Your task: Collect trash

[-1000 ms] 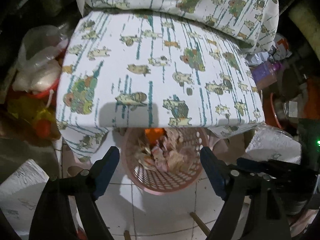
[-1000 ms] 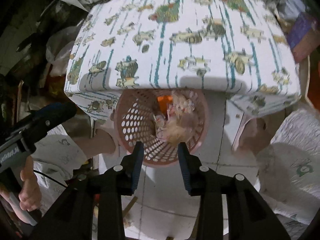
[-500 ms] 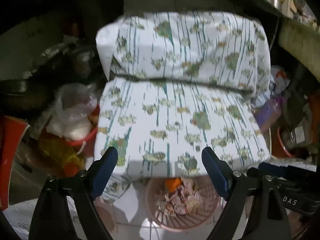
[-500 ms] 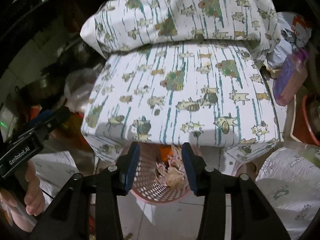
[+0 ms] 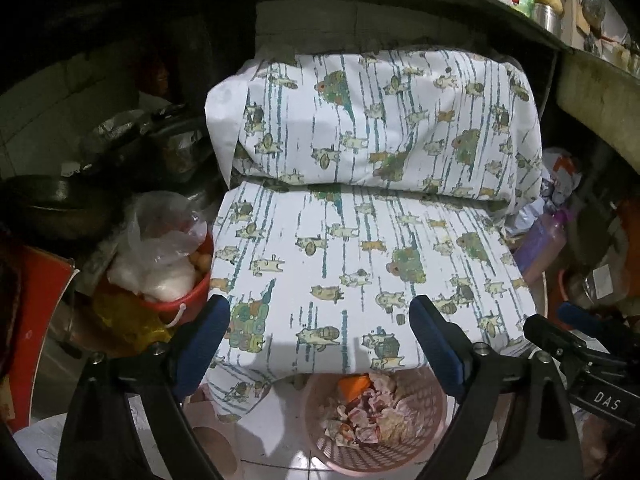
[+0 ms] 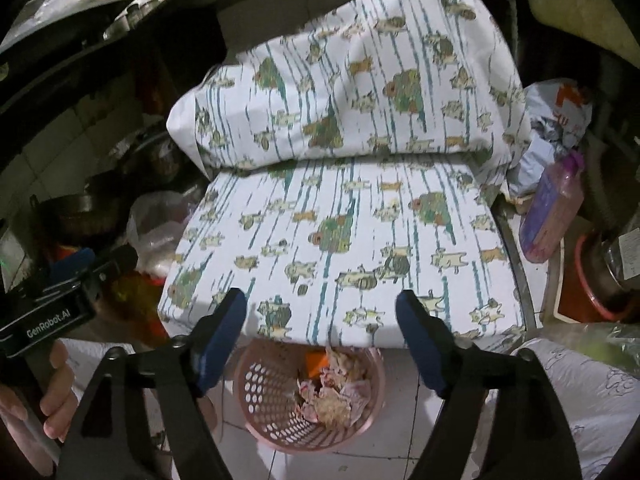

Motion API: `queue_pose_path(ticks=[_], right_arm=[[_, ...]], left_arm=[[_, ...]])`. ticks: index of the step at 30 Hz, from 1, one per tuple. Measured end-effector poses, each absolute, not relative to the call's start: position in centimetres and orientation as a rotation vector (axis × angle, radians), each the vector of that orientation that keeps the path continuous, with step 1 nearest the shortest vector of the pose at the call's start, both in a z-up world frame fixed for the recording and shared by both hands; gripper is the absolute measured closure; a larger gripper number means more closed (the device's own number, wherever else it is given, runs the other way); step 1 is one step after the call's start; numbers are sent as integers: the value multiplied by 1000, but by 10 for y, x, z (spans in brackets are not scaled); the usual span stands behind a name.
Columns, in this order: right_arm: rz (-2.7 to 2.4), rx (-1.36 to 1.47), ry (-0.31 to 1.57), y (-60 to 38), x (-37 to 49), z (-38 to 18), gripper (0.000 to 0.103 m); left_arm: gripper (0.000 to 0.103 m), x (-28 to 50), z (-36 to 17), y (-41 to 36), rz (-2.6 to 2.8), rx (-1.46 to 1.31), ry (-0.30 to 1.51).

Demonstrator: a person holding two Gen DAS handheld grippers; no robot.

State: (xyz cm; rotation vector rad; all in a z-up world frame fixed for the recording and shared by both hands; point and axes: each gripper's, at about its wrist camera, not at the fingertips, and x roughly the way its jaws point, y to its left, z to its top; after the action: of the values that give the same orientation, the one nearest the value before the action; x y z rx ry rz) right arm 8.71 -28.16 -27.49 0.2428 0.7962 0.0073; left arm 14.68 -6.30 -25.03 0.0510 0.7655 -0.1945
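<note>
A pink perforated basket (image 5: 424,452) (image 6: 260,400) stands on the tiled floor, half under the front edge of a cloth-covered seat (image 5: 360,272) (image 6: 340,248). It holds crumpled paper trash (image 5: 368,420) (image 6: 336,392) and an orange scrap (image 5: 354,384). My left gripper (image 5: 320,344) is open and empty, above and in front of the basket. My right gripper (image 6: 320,340) is also open and empty, over the seat's front edge above the basket.
A patterned cushion (image 5: 380,120) leans at the seat's back. A red bucket with a plastic bag (image 5: 168,264) stands left of the seat. A purple bottle (image 6: 552,212) and a red tub (image 6: 588,296) stand right. White sacks (image 6: 580,408) lie low right.
Both grippers have pulled back and tilted up from the basket, so the seat and cushion now fill the views. The right gripper's jaws have opened from nearly shut to wide.
</note>
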Motion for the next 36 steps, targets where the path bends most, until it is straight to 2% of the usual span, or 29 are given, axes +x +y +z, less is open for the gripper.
queue_pose_path(ticks=[4, 6, 13, 15, 28, 31, 36], right_arm=[[-22, 227, 762, -280, 84, -269, 14], [-25, 222, 747, -280, 83, -266, 11], [-50, 177, 618, -278, 66, -244, 6], [-68, 150, 570, -276, 61, -238, 0], [-129, 166, 473, -286, 44, -217, 0], [-111, 121, 519, -281, 46, -191, 0], [-110, 83, 466, -271, 34, -106, 0]], left_arm=[[9, 142, -243, -62, -176, 59, 722], [0, 139, -239, -61, -161, 63, 692], [0, 129, -226, -55, -159, 50, 612], [0, 126, -222, -53, -162, 37, 591], [0, 108, -197, -44, -158, 34, 498], [0, 108, -182, -48, -147, 87, 559], [0, 89, -116, -48, -142, 106, 491]])
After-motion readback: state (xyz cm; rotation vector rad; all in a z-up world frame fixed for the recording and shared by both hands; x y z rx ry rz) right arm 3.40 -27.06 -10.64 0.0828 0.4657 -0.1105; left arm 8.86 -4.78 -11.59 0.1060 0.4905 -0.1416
